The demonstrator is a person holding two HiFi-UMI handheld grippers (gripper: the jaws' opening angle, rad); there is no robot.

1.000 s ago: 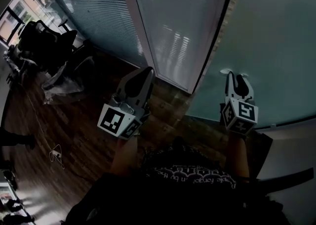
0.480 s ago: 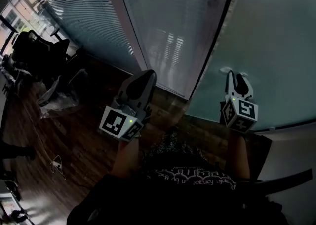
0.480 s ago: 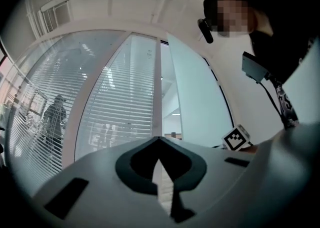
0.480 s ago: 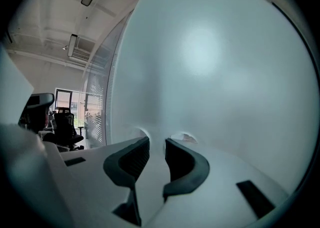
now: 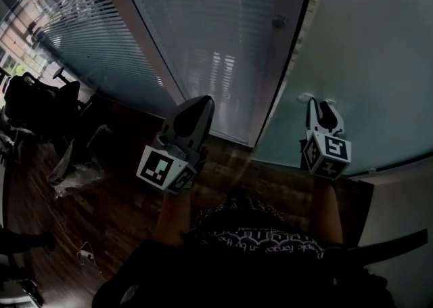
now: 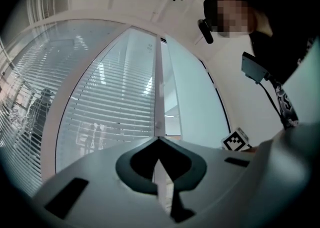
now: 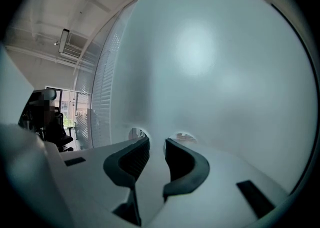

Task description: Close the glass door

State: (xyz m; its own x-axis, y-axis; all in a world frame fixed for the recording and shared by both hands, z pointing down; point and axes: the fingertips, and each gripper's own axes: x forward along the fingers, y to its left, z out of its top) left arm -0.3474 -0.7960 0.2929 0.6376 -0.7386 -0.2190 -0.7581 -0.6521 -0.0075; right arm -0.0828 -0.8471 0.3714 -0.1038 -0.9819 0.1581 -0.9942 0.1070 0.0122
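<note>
The frosted glass door (image 5: 369,49) fills the right of the head view, its dark edge (image 5: 292,63) running up the middle. My right gripper (image 5: 318,105) points at the door with both fingertips against the glass. Its jaws stand a little apart with nothing between them. In the right gripper view the door (image 7: 215,61) fills the frame just beyond the right gripper (image 7: 156,141). My left gripper (image 5: 197,102) hangs in the air left of the door's edge, shut and empty. In the left gripper view the left gripper (image 6: 159,139) points at the gap beside the door (image 6: 187,101).
A glass partition with blinds (image 5: 203,36) stands behind the door's edge. Dark office chairs (image 5: 34,103) and a heap of plastic wrap (image 5: 74,172) sit on the wooden floor at the left. A cable (image 5: 88,256) lies lower left. A white wall (image 5: 399,198) stands at the right.
Both grippers have moved along with the door, keeping their pose. The partition, chairs and plastic wrap have slid left and down in the head view. The jaws have not changed.
</note>
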